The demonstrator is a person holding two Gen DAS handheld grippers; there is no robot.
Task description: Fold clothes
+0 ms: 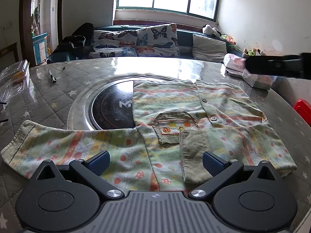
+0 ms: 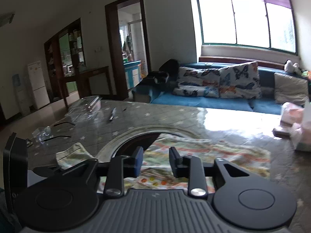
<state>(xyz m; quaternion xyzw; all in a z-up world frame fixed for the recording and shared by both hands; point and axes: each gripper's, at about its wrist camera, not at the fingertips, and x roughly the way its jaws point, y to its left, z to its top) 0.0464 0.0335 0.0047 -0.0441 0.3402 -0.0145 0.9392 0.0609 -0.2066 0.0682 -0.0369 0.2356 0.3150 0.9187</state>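
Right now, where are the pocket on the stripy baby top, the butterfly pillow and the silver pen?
Stripy baby top's pocket point(image 1: 173, 124): left wrist view, embroidered front.
Butterfly pillow point(image 1: 157, 40): left wrist view, middle.
Silver pen point(image 1: 52, 76): left wrist view, barrel.

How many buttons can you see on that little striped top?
2. One button sits higher up the front opening of the striped top; the other button is further down, right of the small pocket. Folded fabric may hide more.

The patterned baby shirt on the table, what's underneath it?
The shirt lies partly over a round black cooktop set in the star-patterned table cover. The cooktop's left half shows; its right half is hidden by the fabric.
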